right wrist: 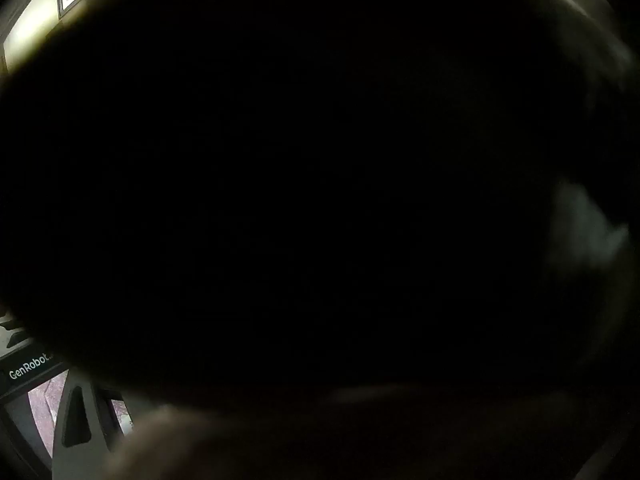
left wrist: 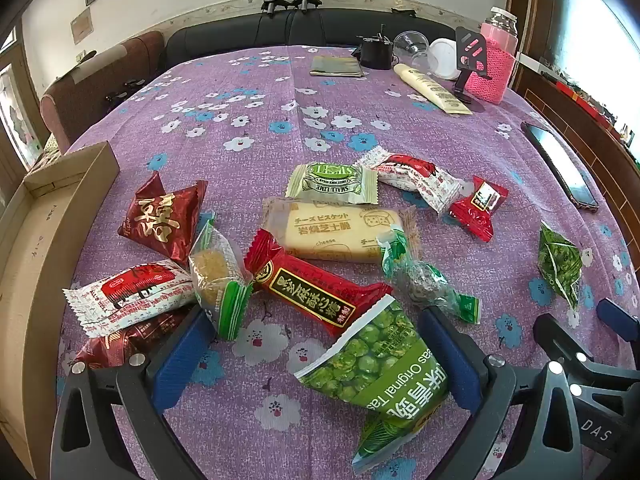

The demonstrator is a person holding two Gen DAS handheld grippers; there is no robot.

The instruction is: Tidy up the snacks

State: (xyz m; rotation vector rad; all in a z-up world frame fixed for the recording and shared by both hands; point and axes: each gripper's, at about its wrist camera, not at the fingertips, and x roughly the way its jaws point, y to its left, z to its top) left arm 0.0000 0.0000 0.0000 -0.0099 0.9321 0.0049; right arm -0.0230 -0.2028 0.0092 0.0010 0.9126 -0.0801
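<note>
Left gripper (left wrist: 320, 344) spread wide, low over table (left wrist: 256, 92); pea bag (left wrist: 380, 368) lies between its fingers (left wrist: 180, 356), untouched. Right view blocked dark; right gripper reads wide apart.

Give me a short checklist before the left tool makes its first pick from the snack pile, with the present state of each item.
1. Left tool open: ok, its blue fingers stand wide apart with nothing pressed between them.
2. A snack within the opening: ok, the green pea bag lies between the fingers, and the red bar lies just beyond.
3. Target free of overlap: not ok, the pea bag's corner lies over the red bar.
4. Cardboard box ready at the left edge: ok, open side up.
5. Right wrist view usable: not ok, almost all black, covered.
6. Right tool state: cannot tell from its own view; only part shows beside the left tool.
</note>
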